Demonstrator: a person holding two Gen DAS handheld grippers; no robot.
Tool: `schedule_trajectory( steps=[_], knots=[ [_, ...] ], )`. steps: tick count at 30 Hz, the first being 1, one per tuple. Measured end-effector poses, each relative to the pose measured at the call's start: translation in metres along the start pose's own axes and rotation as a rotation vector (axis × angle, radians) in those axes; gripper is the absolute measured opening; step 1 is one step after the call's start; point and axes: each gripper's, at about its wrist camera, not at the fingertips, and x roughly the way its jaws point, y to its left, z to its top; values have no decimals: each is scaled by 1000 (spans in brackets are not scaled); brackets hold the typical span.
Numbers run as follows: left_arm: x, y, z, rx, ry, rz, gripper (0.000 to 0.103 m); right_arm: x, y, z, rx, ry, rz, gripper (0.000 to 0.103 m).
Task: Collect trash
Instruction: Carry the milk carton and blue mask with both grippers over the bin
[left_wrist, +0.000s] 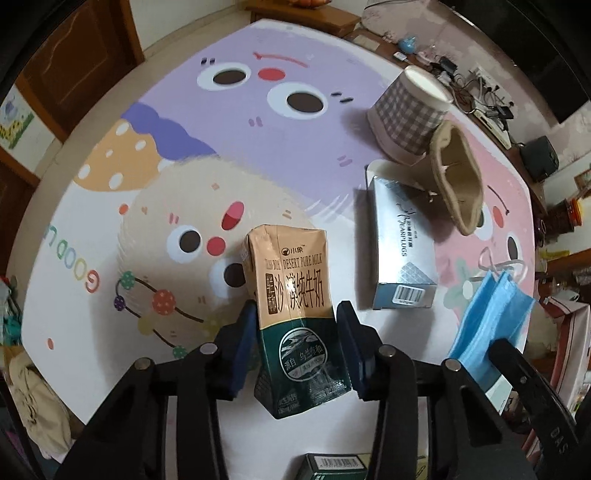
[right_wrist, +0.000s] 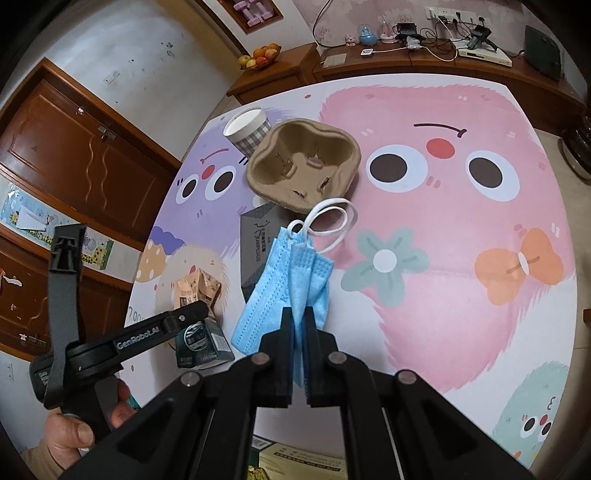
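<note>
My left gripper (left_wrist: 297, 314) is shut on a tan and green milk carton (left_wrist: 295, 295) and holds it upright over the cartoon table mat (left_wrist: 166, 147); the carton also shows in the right wrist view (right_wrist: 197, 291). My right gripper (right_wrist: 297, 317) is shut on a folded blue face mask (right_wrist: 284, 277), its white ear loops hanging forward; the mask shows at the right of the left wrist view (left_wrist: 487, 325). A silver earplug box (left_wrist: 400, 247), a brown pulp cup carrier (right_wrist: 303, 164) and a checked paper cup (right_wrist: 247, 129) lie on the table.
A cardboard box (right_wrist: 295, 461) with a green carton (left_wrist: 332, 467) in it sits below the near table edge. A wooden sideboard (right_wrist: 406, 70) with cables, chargers and a fruit bowl (right_wrist: 260, 57) stands beyond the table. Wooden doors (right_wrist: 74, 147) are at the left.
</note>
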Motion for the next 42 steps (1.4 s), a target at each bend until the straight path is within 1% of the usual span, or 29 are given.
schedule_trajectory(
  steps=[6, 11, 17, 21, 23, 25, 26, 30, 31, 35, 39, 42],
  knots=[
    [-37, 6, -9, 43, -46, -34, 41, -8, 3, -8, 10, -11, -5, 3],
    [-71, 20, -24, 79, -71, -77, 41, -19, 13, -22, 17, -28, -12, 3],
    [-110, 39, -48, 170, -103, -150, 41, -40, 31, -54, 45, -74, -38, 3],
    [-136, 52, -69, 256, -116, -200, 41, -64, 52, -88, 83, -141, -60, 3],
    [-150, 62, -81, 316, -120, -226, 41, -74, 61, -104, 107, -168, -69, 3],
    [-162, 72, -93, 366, -127, -247, 41, -86, 76, -128, 138, -197, -80, 3],
    [-167, 77, -99, 389, -130, -258, 41, -88, 80, -136, 146, -203, -84, 3],
    [-179, 97, -124, 474, -124, -295, 41, -94, 105, -182, 190, -223, -111, 3],
    [-180, 103, -130, 497, -119, -300, 41, -93, 112, -197, 208, -223, -123, 3],
    [-176, 121, -161, 586, -81, -301, 41, -86, 128, -239, 267, -208, -137, 3],
    [-162, 134, -193, 645, -22, -290, 41, -71, 141, -279, 285, -136, -156, 3],
    [-149, 140, -213, 673, 7, -278, 41, -62, 143, -310, 306, -78, -166, 3]
  ],
)
